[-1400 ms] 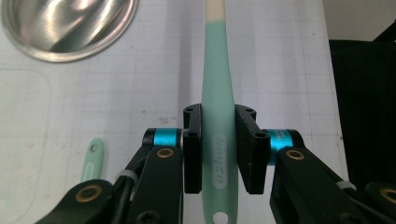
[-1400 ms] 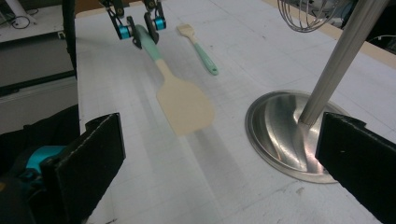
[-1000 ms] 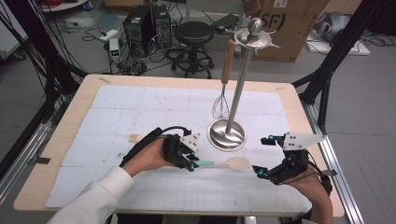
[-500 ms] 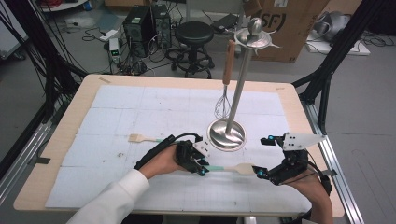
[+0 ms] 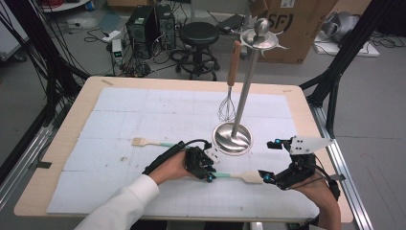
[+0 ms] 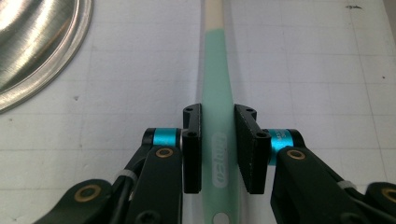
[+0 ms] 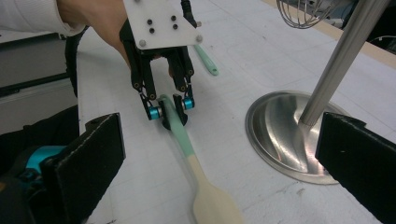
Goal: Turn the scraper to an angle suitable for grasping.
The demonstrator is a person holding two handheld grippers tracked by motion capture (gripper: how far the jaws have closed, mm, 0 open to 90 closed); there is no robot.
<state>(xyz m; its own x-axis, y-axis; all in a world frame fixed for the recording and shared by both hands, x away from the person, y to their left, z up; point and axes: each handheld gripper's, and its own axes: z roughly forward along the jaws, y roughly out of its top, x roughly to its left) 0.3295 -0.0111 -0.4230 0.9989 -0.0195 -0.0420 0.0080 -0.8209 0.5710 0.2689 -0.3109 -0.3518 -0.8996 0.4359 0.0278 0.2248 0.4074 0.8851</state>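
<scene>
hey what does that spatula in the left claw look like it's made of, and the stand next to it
The spatula: handle looks like matte mint-green silicone or plastic, with a raised logo in the left gripper view; its pale cream blade could be wood or silicone, hard to tell. The left claw straddles the handle. The stand: polished metal, probably stainless steel, since its round base mirrors the pole and shows bright glare.

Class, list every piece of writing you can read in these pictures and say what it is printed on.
"SF": large dark letters on the cardboard box behind the table; the letters before them are hidden by the stand.
White embossed word on the spatula handle, seen between the left hand-held gripper's pads: too blurred to read.
Nothing else is legible.
</scene>
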